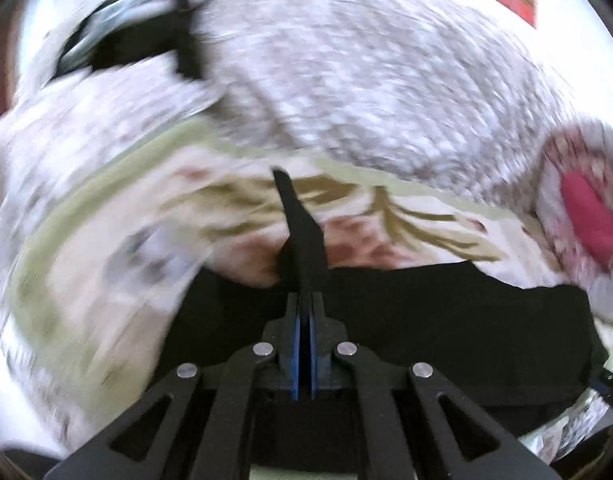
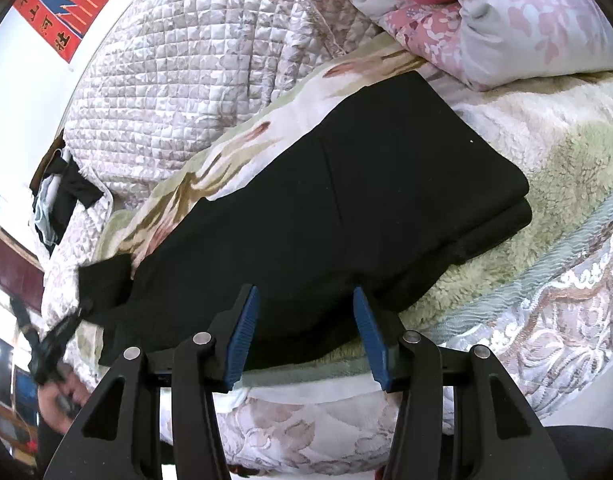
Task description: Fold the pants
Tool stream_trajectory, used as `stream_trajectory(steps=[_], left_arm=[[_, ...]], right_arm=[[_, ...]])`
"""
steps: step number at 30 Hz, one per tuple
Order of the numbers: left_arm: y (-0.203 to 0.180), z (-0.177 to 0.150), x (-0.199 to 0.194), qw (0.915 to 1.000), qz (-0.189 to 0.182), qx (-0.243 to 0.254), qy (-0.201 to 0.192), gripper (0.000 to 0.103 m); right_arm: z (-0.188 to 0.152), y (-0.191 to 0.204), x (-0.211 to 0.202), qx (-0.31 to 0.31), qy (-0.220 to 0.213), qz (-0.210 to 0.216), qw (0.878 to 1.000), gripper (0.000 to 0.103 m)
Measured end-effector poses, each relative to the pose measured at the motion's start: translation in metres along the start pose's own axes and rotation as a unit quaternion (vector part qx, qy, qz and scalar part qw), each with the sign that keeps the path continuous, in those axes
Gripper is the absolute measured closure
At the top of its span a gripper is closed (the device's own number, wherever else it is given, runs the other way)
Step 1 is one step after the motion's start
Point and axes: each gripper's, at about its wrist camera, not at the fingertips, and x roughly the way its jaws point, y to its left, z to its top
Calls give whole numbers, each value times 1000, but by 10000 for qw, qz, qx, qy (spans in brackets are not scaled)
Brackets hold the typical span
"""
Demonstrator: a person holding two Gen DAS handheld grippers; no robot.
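Left wrist view is smeared with motion blur; the left gripper [image 1: 304,308] sits at lower centre with its blue pads pressed flat together, and a narrow strip of black cloth rises from between them toward mid-frame, so the jaws are clamped on a thin piece of the black pants [image 1: 446,320]. The rest of that garment spreads across the lower right of this frame, lying on a flowered blanket [image 1: 406,220], with a grey quilted cover [image 1: 366,80] filling the upper part.

Right wrist view is sharp. Its right gripper [image 2: 306,324] stands at lower centre with fingers [image 2: 244,328] moderately apart and no cloth pinched between them; the near edge of the pants lies just beyond the tips. The pants [image 2: 366,184] run as a folded black band from lower left to the right of centre, doubled in layers at the right end. At the left edge a black flap is lifted off the blanket, with the other gripper, blurred, below it. A pink flowered pillow [image 2: 526,28] sits upper right and a red and blue poster [image 2: 70,4] upper left
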Motion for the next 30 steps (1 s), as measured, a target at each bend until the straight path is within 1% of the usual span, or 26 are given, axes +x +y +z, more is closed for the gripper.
stream_trajectory(steps=[2,4,5,6,7,8,9,10,12,14,17,18,19,21,24,30], left_arm=[[24,-18,2,9992,95,-270,279,94],[39,-33,10,9959,22,-605,672,93],[47,-40,15,9929,-72,-841,836,93],[51,-43,16,9909,-141,-992,897,93],[52,-44,16,9899,-214,-1089,877,92],[53,-42,15,9894,-270,-1150,848,89],[55,-40,15,9887,-290,-1225,811,83],[54,-39,17,9882,-281,-1274,808,80],[58,-39,18,9861,-316,-1402,829,80],[56,-39,20,9860,-315,-1411,833,80],[55,-34,24,9879,-247,-1279,837,81],[54,-32,24,9882,-232,-1265,834,83],[55,-32,23,9886,-203,-1243,823,89],[54,-31,24,9897,-109,-1154,842,93],[54,-32,22,9900,-84,-1128,843,94],[55,-31,24,9908,-5,-1053,852,95]], right_arm=[[-1,1,2,-38,-12,-60,10000,53],[-1,3,2,-83,-34,-104,9999,53],[-1,3,2,-101,-53,-116,9999,53],[-2,4,1,-116,-78,-132,9998,53],[-3,4,0,-119,-92,-144,9998,53],[-4,4,-1,-111,-108,-162,9997,53],[-4,3,-1,-95,-124,-184,9997,53],[-5,3,-2,-76,-143,-190,9997,53],[-7,3,-4,-9,-181,-208,9996,53],[-7,1,-7,59,-249,-252,9994,53],[-4,-3,-15,166,-451,-371,9982,53],[-3,-6,-17,214,-504,-410,9977,53],[-1,-8,-18,271,-515,-430,9974,53],[3,-16,-18,438,-523,-479,9965,53],[6,-28,-20,754,-618,-458,9942,53],[16,-31,-26,849,-921,-402,9913,53]])
